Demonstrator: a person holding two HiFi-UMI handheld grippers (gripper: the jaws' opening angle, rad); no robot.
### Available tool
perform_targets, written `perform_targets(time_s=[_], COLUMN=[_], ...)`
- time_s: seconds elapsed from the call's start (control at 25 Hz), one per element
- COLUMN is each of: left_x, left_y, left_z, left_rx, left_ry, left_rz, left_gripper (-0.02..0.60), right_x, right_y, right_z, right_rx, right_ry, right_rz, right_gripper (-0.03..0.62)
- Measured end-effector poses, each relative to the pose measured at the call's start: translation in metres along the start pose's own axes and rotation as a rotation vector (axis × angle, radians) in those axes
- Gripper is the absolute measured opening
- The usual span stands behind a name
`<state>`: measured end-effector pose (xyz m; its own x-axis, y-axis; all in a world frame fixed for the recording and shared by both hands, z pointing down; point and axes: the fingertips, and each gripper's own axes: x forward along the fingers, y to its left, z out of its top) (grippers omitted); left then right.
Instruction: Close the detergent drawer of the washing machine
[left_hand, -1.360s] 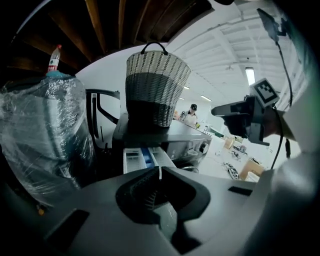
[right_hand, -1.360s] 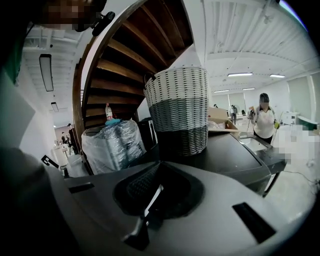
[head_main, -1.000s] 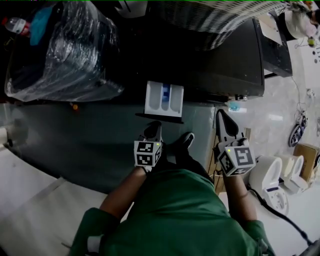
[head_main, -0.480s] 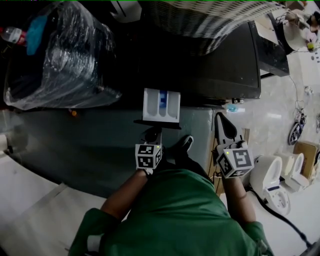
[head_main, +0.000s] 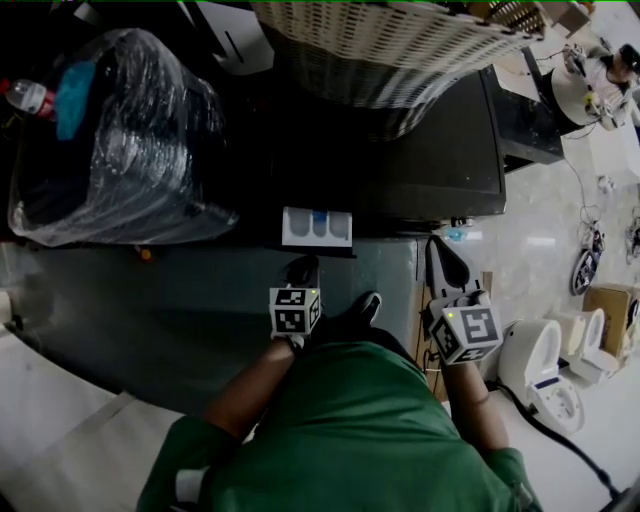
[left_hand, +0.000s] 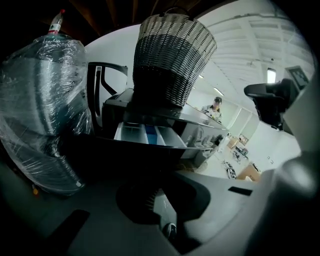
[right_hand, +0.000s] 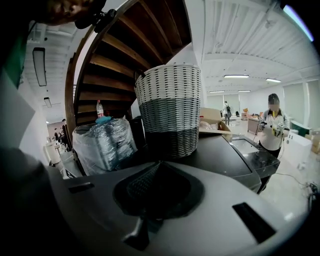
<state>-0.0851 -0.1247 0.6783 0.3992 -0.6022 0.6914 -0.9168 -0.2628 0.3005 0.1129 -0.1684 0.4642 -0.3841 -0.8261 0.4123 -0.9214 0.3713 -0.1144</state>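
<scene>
The washing machine's detergent drawer is white with a blue middle compartment and sticks out a short way from the dark machine front. In the left gripper view the drawer lies just beyond the jaws, its dark front panel right at their tips. My left gripper is shut, holds nothing, and its tip rests against that front panel. My right gripper hangs shut and empty to the right, near the machine's corner and apart from the drawer. Its own view shows the right gripper with its jaws closed together.
A wicker basket stands on the dark machine top. A plastic-wrapped bundle with a bottle sits to the left. White appliances stand on the floor at right. A person stands far behind.
The drawer has slid well into the machine, and less of it shows. My left gripper moved forward with it. The right gripper stayed about where it was.
</scene>
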Motion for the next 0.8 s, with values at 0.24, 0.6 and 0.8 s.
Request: perform_targets(time_s=[0.24,0.6,0.8], left_x=[0.022,0.042,0.049], left_y=[0.008,0.015,0.019], left_z=[0.025,0.05,0.058], left_rx=[0.004,0.045,0.053], left_ry=[-0.02,-0.039,-0.043], left_rz=[-0.002,-0.012,-0.011], left_gripper=[0.028,0.028,0.028], right_x=[0.005,0.026,0.034], right_y=[-0.011,-0.009,-0.006], right_z=[0.0,0.005,0.007], right_rx=[0.004,0.01,0.002], right_ry=[0.011,0.027,0.032], right_rz=[-0.028,-0.016,0.001], right_gripper=[0.02,0.02,0.02])
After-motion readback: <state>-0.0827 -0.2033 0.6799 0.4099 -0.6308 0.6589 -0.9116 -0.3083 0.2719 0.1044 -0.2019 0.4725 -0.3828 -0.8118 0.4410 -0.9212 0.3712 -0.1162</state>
